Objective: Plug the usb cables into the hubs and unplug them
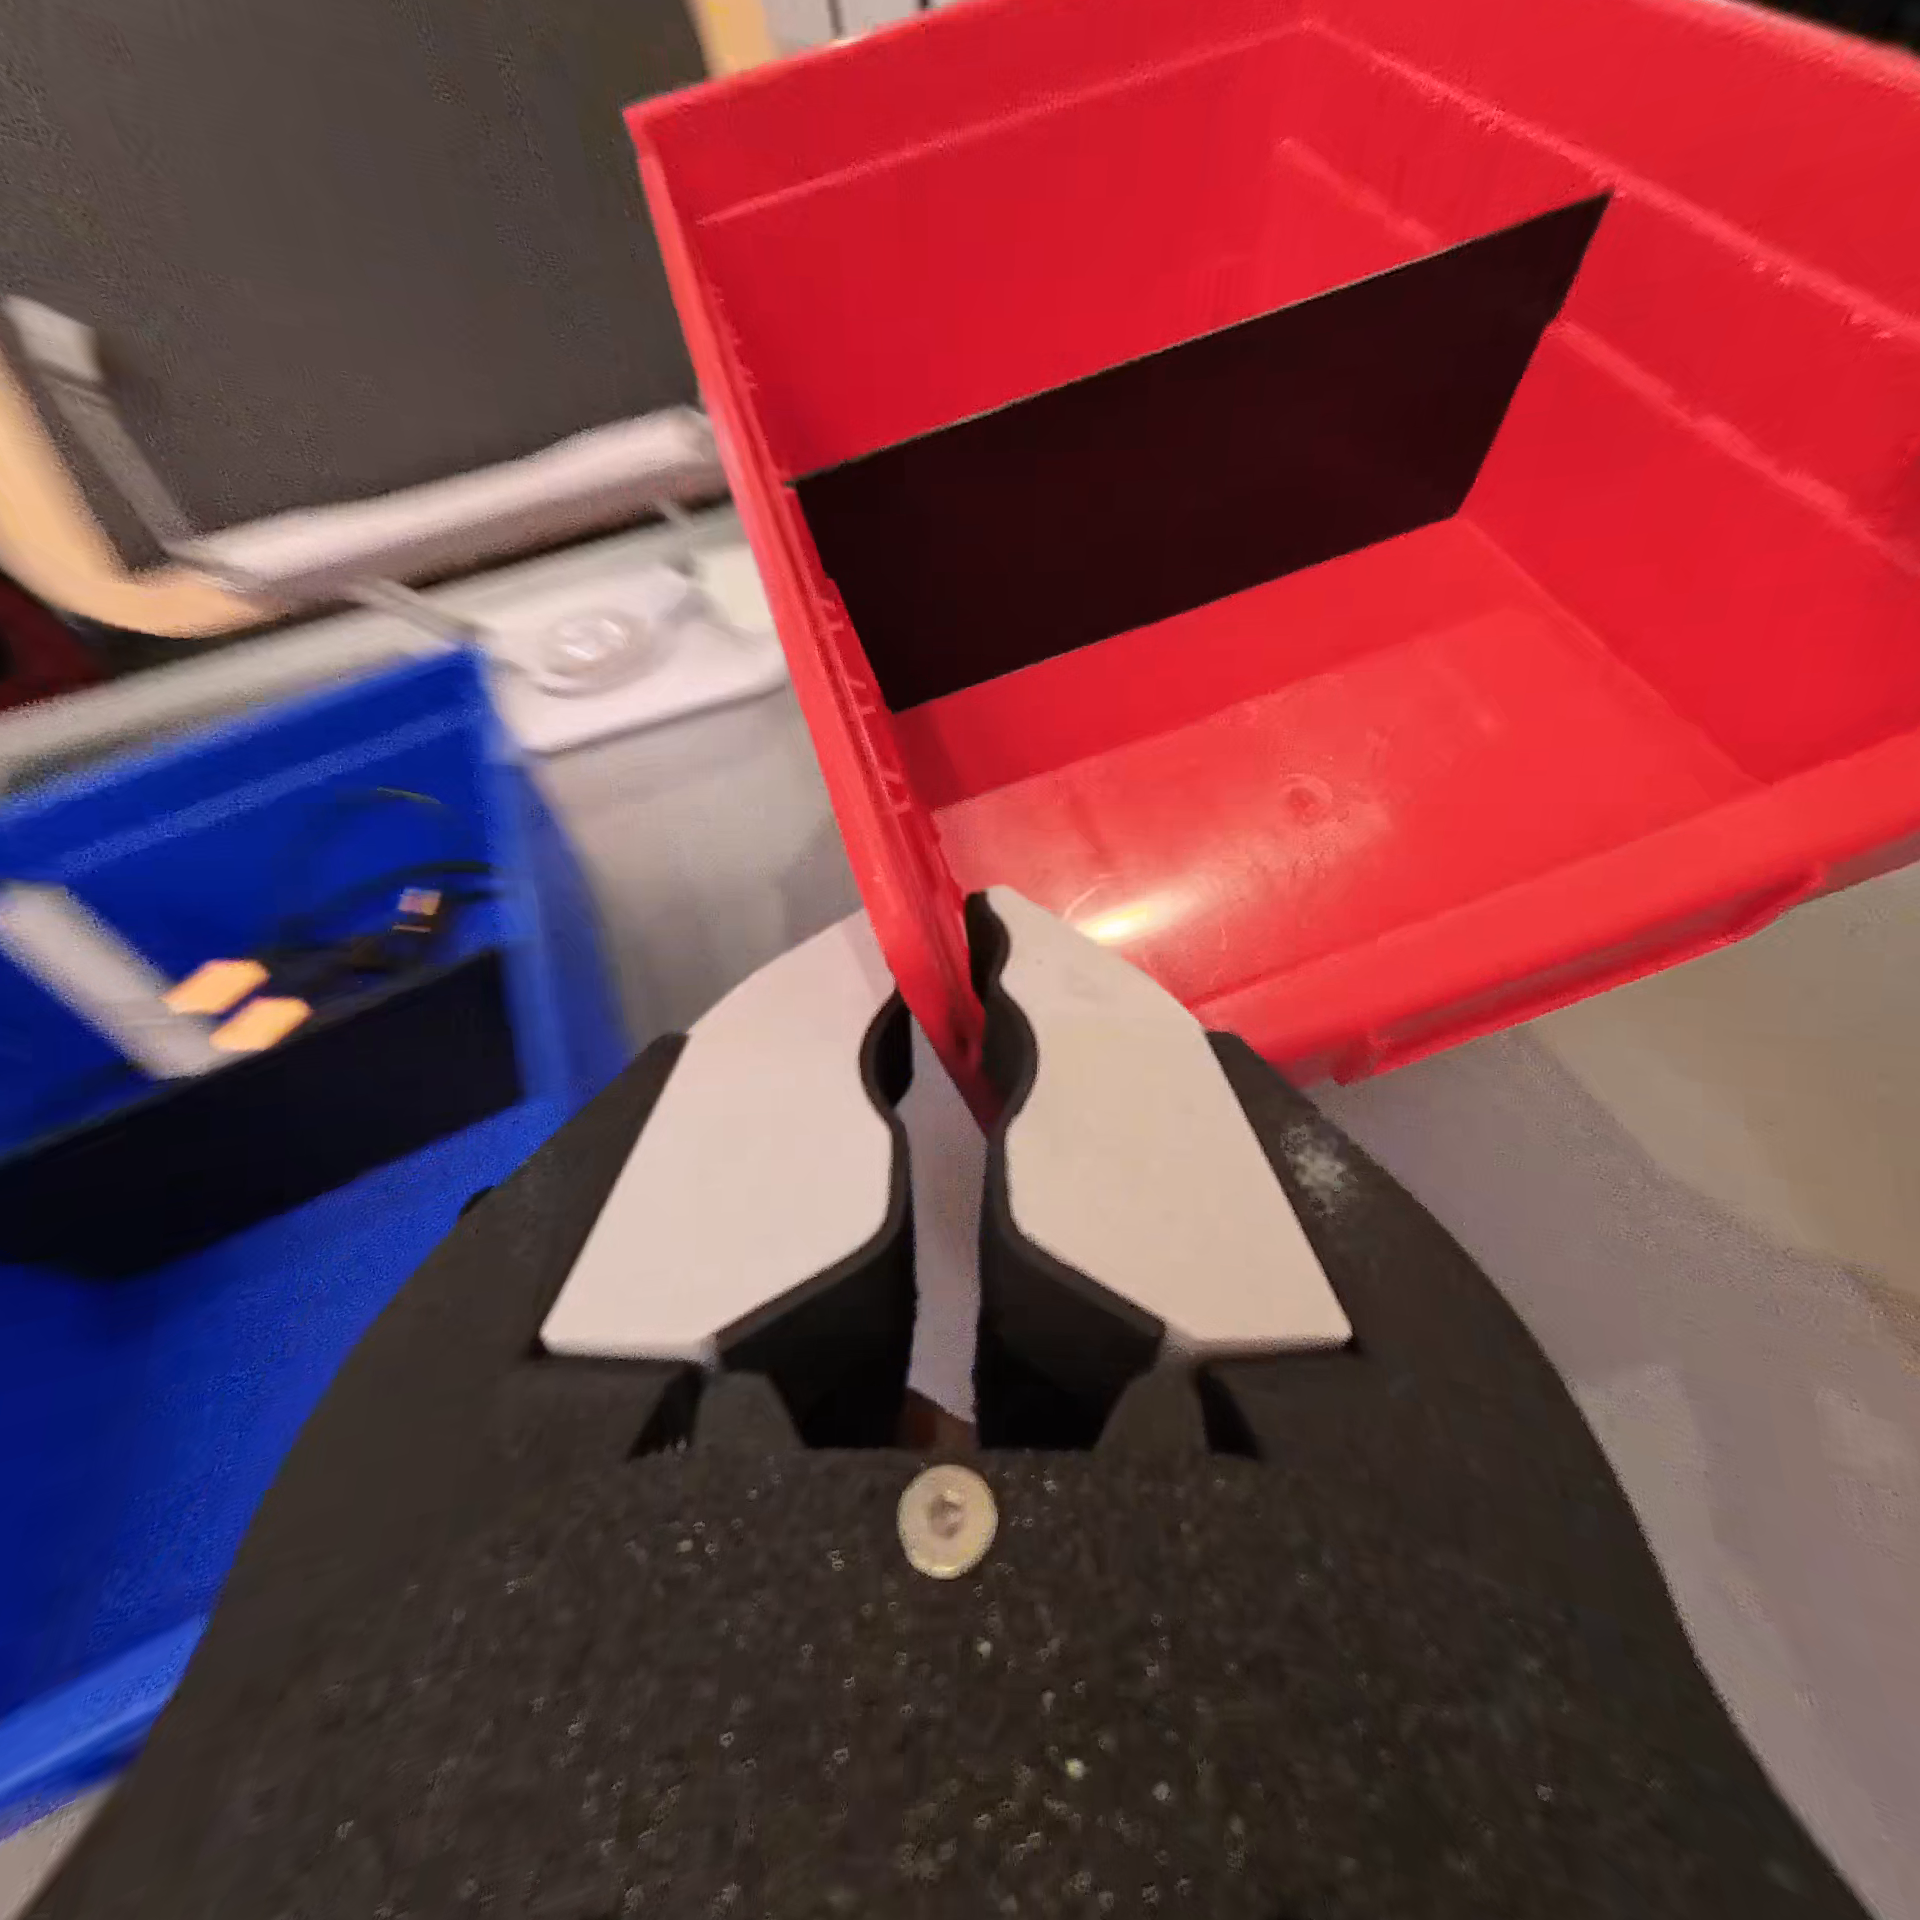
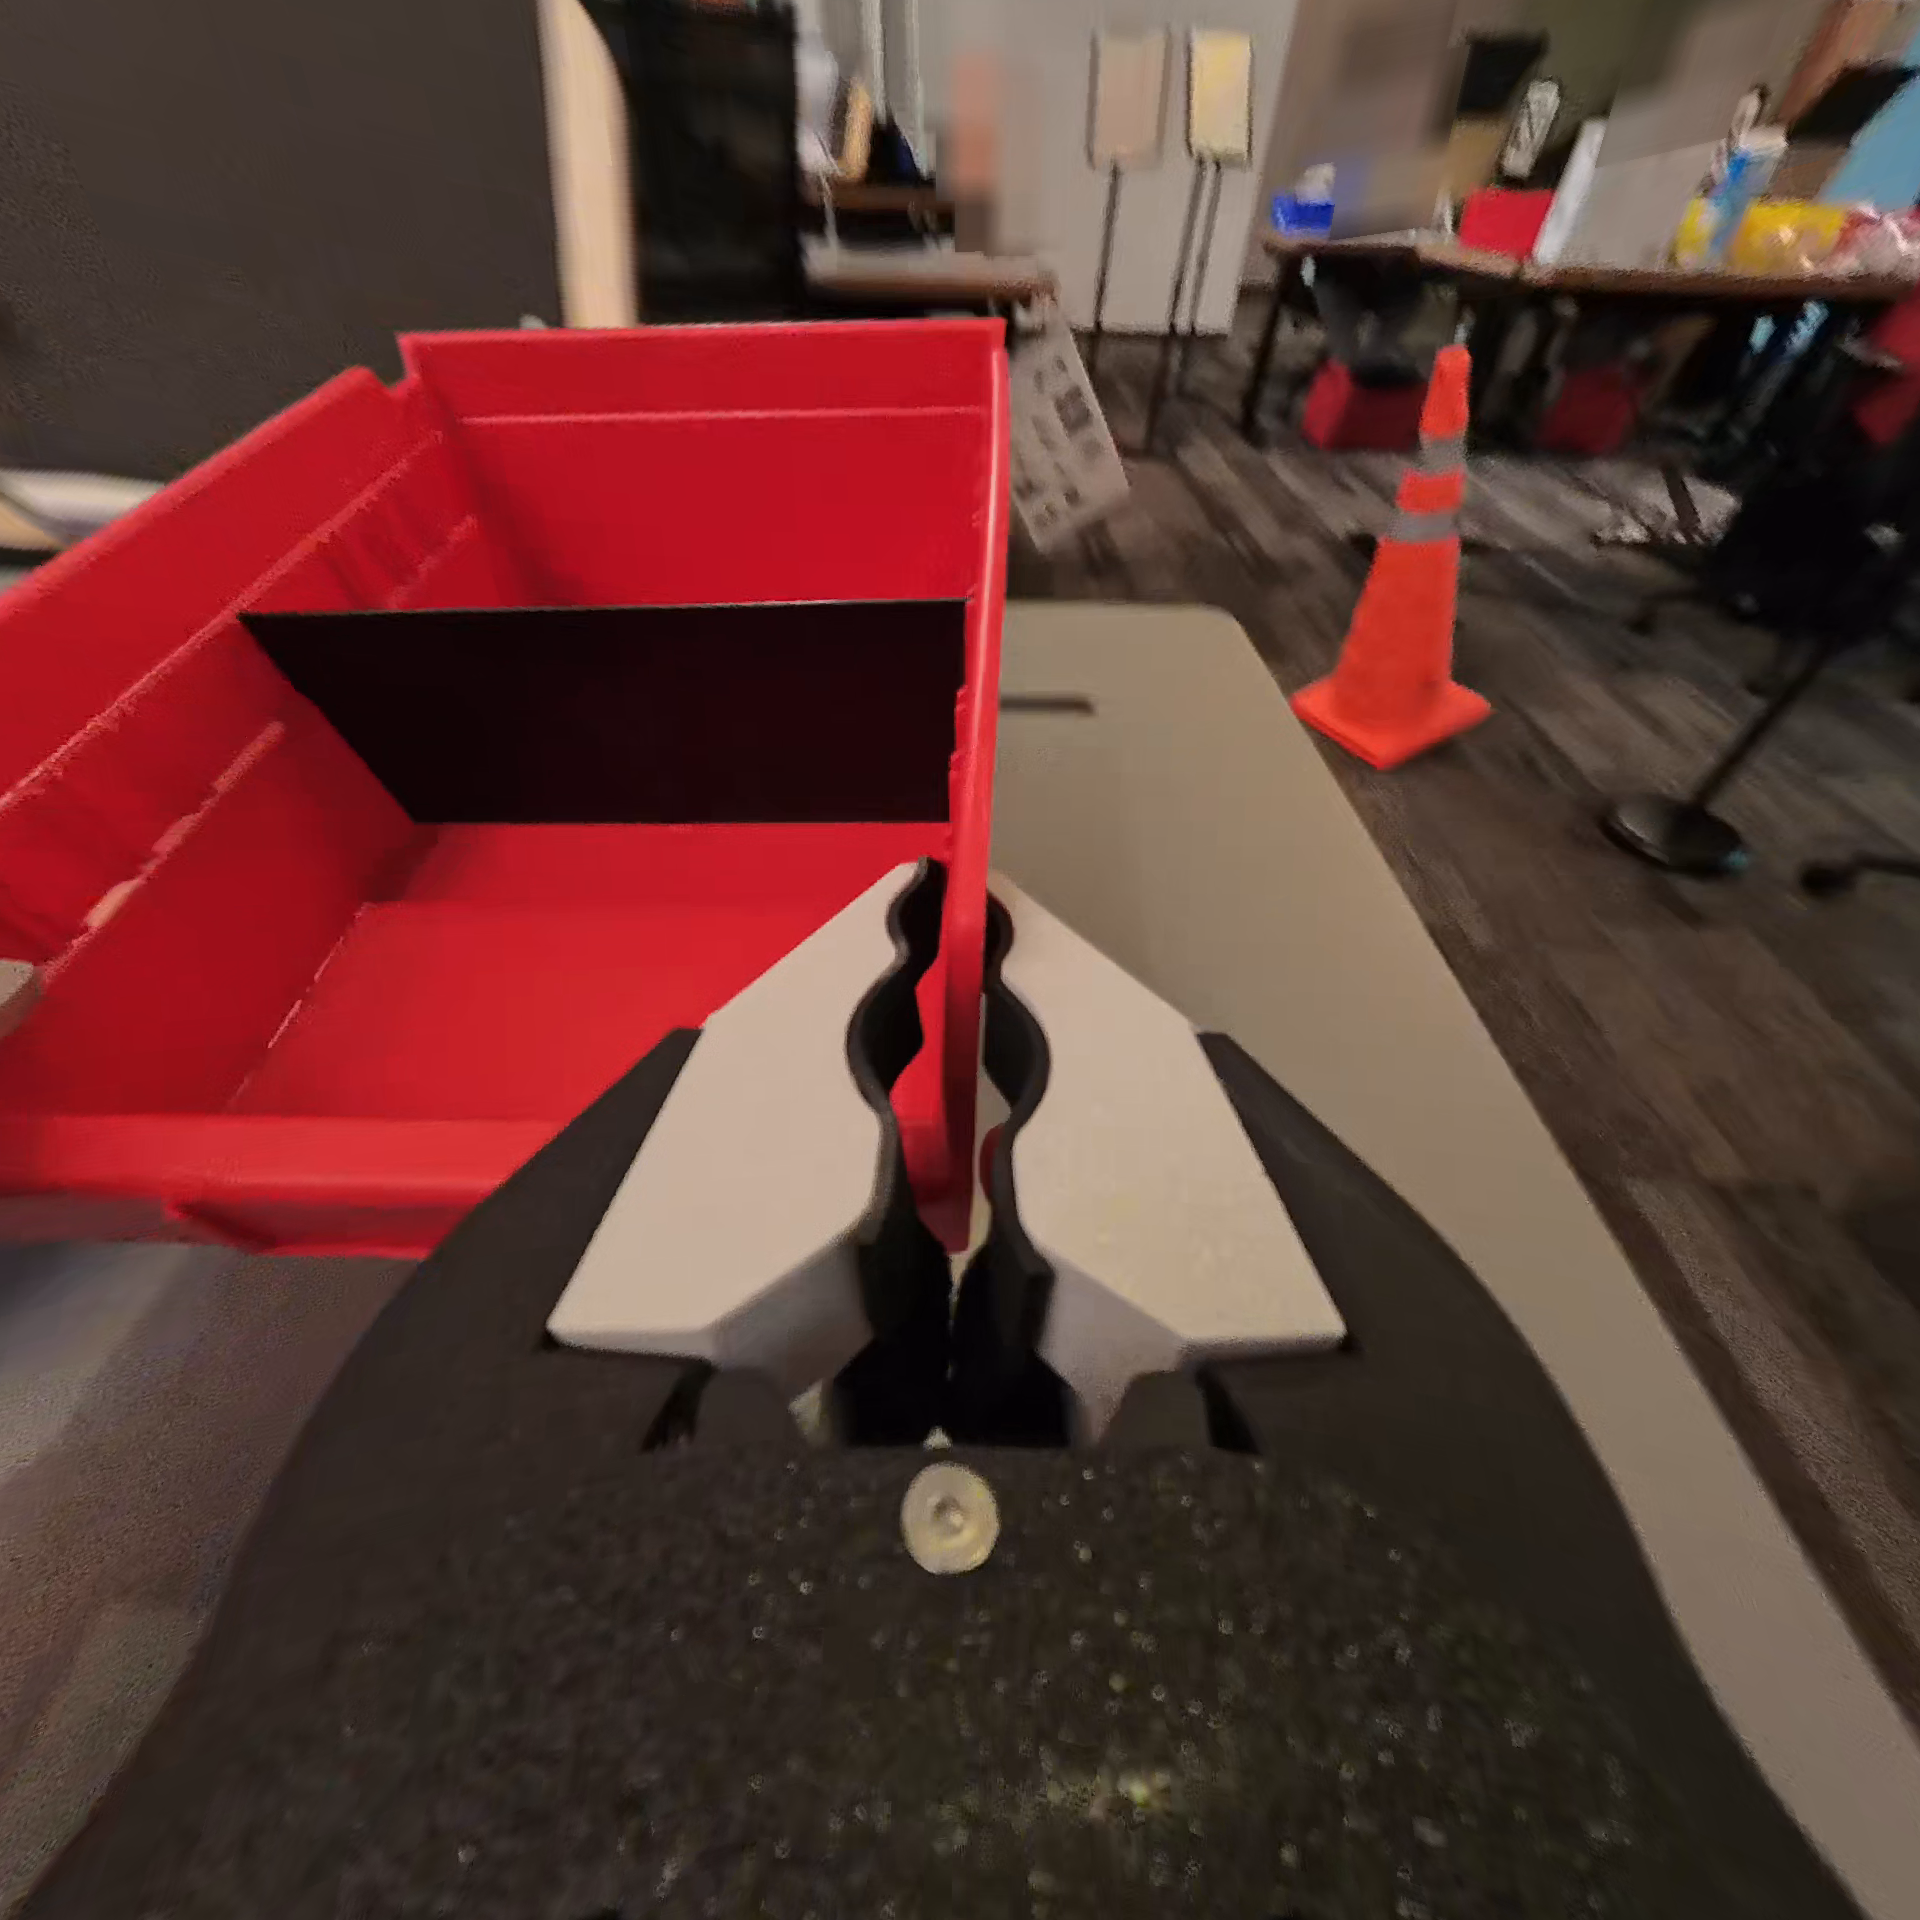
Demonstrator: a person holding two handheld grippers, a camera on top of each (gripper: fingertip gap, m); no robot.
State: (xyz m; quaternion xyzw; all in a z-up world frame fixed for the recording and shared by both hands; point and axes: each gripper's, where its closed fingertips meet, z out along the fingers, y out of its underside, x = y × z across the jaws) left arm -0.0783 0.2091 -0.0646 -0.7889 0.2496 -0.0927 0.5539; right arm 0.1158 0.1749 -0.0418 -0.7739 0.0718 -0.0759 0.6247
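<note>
Two grippers each pinch a side wall of the red bin (image 1: 1299, 727): left gripper (image 1: 961, 1023) fingers closed on its near-left wall, right gripper (image 2: 961, 1049) fingers closed on its near-right wall. The bin looks tilted and lifted off the grey worktop (image 2: 1195, 883), and empty; a black divider (image 2: 644, 717) crosses it. Risk, as I judge it: thin-wall pinches could slip, or uneven lifting could twist the bin and drop it. Farther left, the blue bin (image 1: 260, 1351) holds the task items: a silvery hub (image 1: 94, 977) and dark usb cables (image 1: 405, 925), blurred, apparently unplugged.
</note>
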